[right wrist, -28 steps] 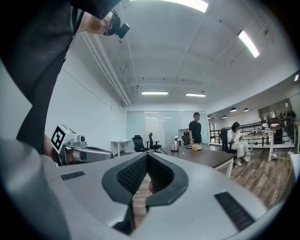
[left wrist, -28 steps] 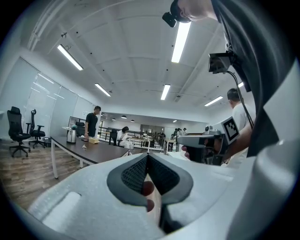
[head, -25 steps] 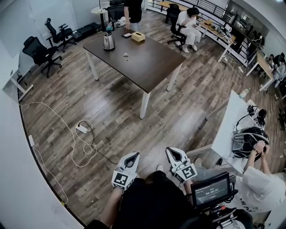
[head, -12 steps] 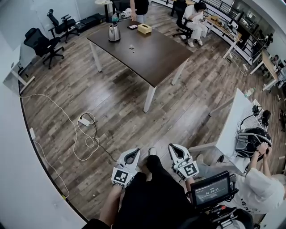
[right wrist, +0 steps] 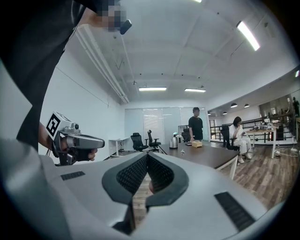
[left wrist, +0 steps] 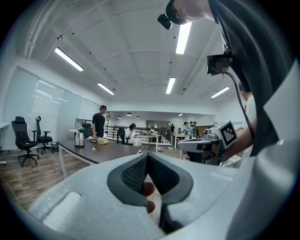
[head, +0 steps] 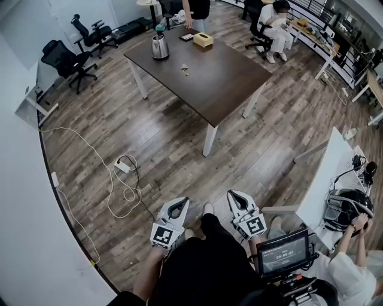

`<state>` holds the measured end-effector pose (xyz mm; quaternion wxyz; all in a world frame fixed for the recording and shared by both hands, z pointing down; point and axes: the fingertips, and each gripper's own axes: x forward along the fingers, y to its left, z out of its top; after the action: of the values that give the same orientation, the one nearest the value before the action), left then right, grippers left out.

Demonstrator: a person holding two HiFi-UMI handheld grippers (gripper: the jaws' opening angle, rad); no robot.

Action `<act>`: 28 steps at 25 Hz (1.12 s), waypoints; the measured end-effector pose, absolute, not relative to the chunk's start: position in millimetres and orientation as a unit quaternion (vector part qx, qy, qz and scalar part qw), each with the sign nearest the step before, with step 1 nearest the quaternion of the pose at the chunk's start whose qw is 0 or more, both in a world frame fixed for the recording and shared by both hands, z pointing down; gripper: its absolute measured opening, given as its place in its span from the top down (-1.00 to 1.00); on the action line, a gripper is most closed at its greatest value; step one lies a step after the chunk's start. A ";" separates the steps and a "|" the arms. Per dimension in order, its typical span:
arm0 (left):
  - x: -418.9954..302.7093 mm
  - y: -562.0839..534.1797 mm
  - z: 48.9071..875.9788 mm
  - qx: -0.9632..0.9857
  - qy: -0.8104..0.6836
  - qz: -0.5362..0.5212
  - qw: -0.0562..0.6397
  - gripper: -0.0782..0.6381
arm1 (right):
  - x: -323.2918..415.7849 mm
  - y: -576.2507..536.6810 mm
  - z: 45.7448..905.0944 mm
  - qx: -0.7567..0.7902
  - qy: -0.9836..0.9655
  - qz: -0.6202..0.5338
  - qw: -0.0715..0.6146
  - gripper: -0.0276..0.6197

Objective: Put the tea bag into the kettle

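View is swinging: table (head: 227,89) w/ kettle (head: 159,46) & tea bag (head: 185,72) is sliding toward 12 o'clock, still far off. Left tool (head: 178,206) & right tool (head: 234,198) are staying clenched, empty; approach only.

tea bag (head: 185,70): I see only a pale speck on the bench (head: 224,80), too small to confirm | kettle (head: 159,46): lid position, I can't tell | standing person (head: 195,8): cut off by top edge
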<state>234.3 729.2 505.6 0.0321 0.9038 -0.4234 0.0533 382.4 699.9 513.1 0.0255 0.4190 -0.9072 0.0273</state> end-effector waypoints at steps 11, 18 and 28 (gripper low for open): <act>269.7 644.4 492.8 0.889 -0.453 0.062 0.022 0.80 | 409.0 609.5 525.7 0.392 -0.919 0.030 0.016 0.90; 255.4 620.6 506.6 0.889 -0.451 0.068 0.038 0.80 | 389.3 585.6 537.4 0.376 -0.925 0.034 0.033 0.90; 207.1 528.7 509.6 0.923 -0.381 0.046 0.038 0.80 | 335.2 509.0 513.5 0.432 -0.900 0.015 0.054 0.90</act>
<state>207.1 528.7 509.6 0.0378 0.9227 -0.3808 0.0461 335.2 509.0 513.5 0.0542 0.4321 -0.9001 0.0146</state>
